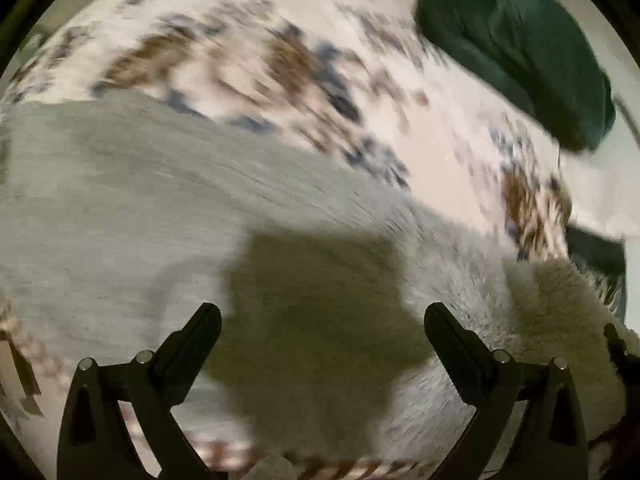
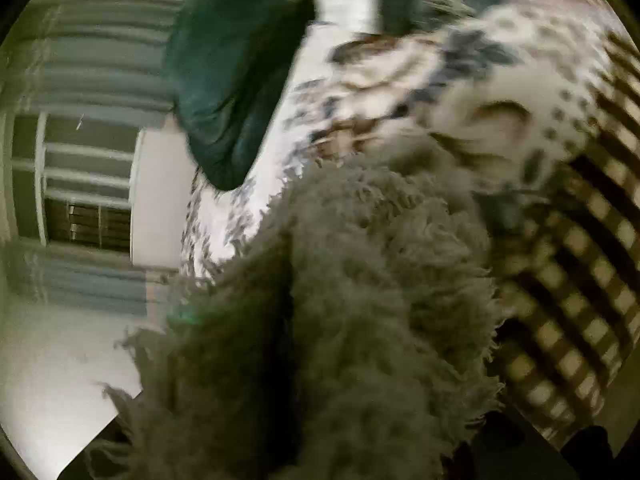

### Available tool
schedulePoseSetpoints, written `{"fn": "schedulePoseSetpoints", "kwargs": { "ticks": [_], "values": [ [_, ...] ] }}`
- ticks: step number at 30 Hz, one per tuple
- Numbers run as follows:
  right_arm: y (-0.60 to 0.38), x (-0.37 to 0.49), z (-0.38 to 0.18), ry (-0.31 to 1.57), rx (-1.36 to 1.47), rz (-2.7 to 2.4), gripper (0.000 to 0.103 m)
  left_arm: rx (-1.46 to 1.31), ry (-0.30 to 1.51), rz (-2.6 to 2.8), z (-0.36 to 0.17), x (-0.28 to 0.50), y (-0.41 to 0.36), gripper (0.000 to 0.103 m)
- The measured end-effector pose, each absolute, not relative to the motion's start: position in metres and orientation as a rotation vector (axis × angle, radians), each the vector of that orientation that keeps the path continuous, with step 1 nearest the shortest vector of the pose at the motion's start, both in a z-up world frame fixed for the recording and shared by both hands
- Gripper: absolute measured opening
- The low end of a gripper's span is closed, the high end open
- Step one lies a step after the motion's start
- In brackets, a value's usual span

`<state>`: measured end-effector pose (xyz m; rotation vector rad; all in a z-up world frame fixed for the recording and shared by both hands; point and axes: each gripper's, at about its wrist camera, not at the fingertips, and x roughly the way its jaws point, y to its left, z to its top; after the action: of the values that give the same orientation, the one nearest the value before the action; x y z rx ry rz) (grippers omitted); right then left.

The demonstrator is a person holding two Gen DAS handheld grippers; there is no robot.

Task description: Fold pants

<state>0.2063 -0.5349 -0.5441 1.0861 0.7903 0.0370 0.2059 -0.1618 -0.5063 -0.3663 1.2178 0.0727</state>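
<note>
Over the bed [image 1: 452,148], which wears a white cover printed with brown and blue blotches, the left hand-held gripper [image 1: 322,322] points steeply down with its two black fingers [image 1: 192,344] spread wide and nothing between them. Straight beneath them lie the pants [image 1: 160,208], a broad sheet of pale grey fabric spread flat on the bed cover, with a dark shadow cast across the cloth between the fingers. Toward the right side of the pants the smooth cloth gives way to a shaggy, cream-coloured fleece [image 1: 560,292], which looks like their turned-out lining, though blur makes this hard to confirm. Beyond the pants, at the far right corner of the bed, rests a dark green pillow [image 1: 516,48].

From the right wrist, the same shaggy fleece [image 2: 360,280] of the pants fills the middle and bottom of the view, bunched and hanging close against the lens. It hides the right hand-held gripper, so its fingers cannot be seen; its jaws are nearly closed, apparently pinching this fleecy cloth. Beyond the pants on this side sit the printed bed cover [image 2: 500,92] and a brown and cream checked fabric [image 2: 572,280]. The green pillow [image 2: 236,80] lies above the pants, with a window [image 2: 80,176] and pale curtains at the left.
</note>
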Motion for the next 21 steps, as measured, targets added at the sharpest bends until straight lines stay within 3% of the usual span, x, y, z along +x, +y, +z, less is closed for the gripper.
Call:
{"fn": "schedulePoseSetpoints", "kwargs": {
  "ticks": [8,16,19,21],
  "values": [
    [-0.363,0.227,-0.48,0.876,0.784,0.194,0.017,-0.425,1.167,0.281,-0.459,0.137,-0.018,0.103],
    [-0.143,0.249,-0.568,1.106,0.449,0.254,0.017,-0.438,1.209,0.49,-0.481,0.084,0.102,0.103],
    [-0.085,0.251,-0.592,1.2,0.266,0.232,0.028,-0.461,1.218,0.515,-0.484,0.073,0.123,0.103],
    [-0.064,0.246,-0.59,1.239,0.252,0.305,0.064,-0.48,1.22,0.512,-0.482,0.073,0.128,0.103]
  ]
}}
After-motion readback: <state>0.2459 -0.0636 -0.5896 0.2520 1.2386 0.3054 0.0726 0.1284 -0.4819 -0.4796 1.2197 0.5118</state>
